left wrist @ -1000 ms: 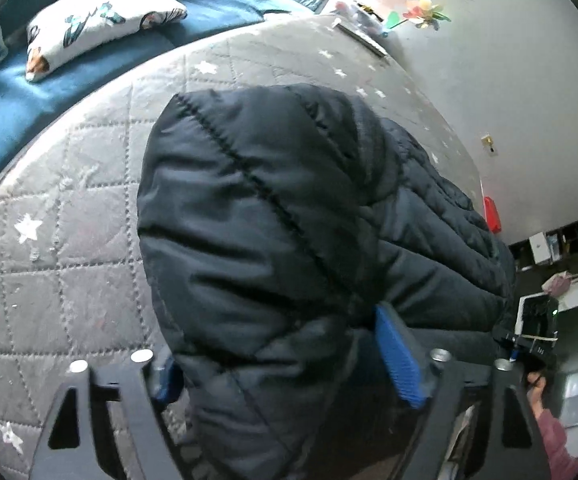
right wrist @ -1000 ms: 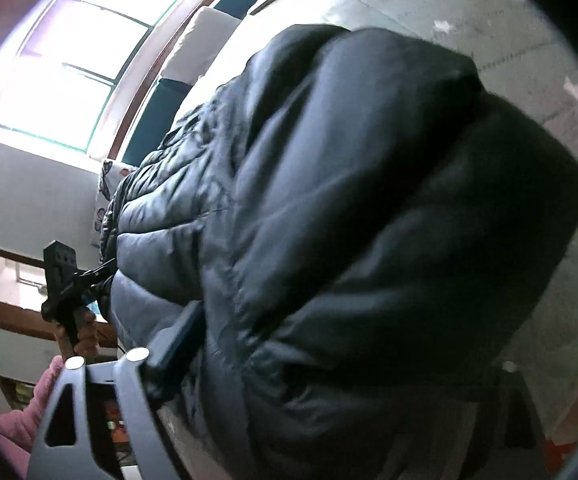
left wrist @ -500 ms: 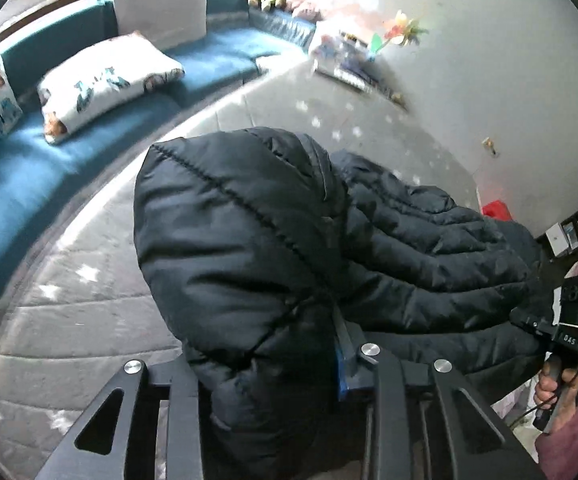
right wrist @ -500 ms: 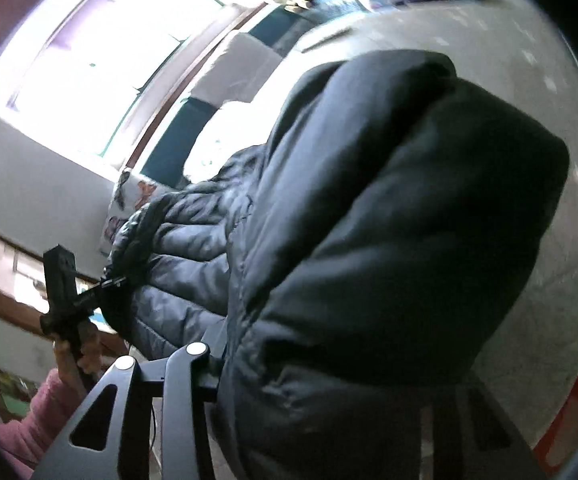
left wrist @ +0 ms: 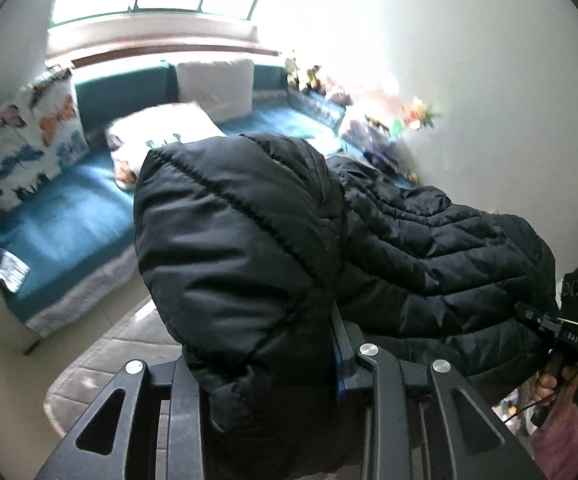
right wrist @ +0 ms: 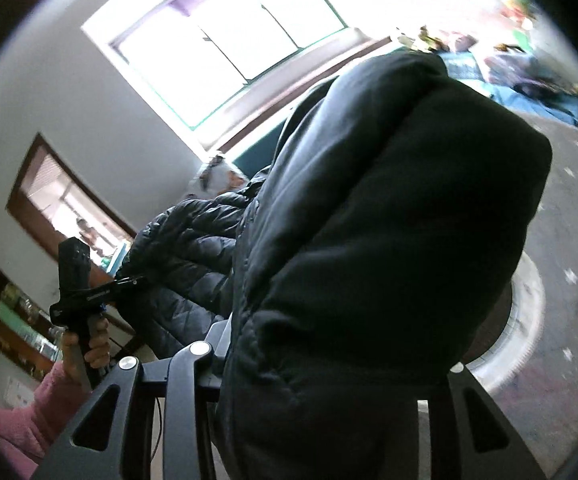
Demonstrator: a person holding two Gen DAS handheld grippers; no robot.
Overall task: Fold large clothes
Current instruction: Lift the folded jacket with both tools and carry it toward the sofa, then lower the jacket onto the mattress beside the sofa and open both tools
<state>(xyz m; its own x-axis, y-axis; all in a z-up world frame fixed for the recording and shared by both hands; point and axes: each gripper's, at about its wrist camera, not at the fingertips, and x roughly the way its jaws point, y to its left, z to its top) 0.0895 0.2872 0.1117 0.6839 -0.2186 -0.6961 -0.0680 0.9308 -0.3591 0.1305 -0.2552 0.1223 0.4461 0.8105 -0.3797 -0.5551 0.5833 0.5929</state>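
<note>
A black quilted puffer jacket (left wrist: 249, 248) hangs in the air between my two grippers, well above the grey star-quilted mat (right wrist: 561, 240). My left gripper (left wrist: 265, 364) is shut on one thick fold of it, with the blue pad (left wrist: 339, 354) pressed against the fabric. My right gripper (right wrist: 329, 360) is shut on another bulky fold of the jacket (right wrist: 389, 220). The right gripper also shows at the far right of the left wrist view (left wrist: 569, 320), and the left gripper at the left of the right wrist view (right wrist: 85, 288).
A blue window-seat cushion (left wrist: 69, 220) with butterfly pillows (left wrist: 29, 140) and a white pillow (left wrist: 213, 84) runs under the window. Toys (left wrist: 409, 116) line the white wall. The mat's rounded edge (left wrist: 101, 364) lies below.
Both grippers have risen and tilted up with the jacket. The mat has dropped out of the view's middle; the window and seat now show. The left jaws closed tighter on the fold.
</note>
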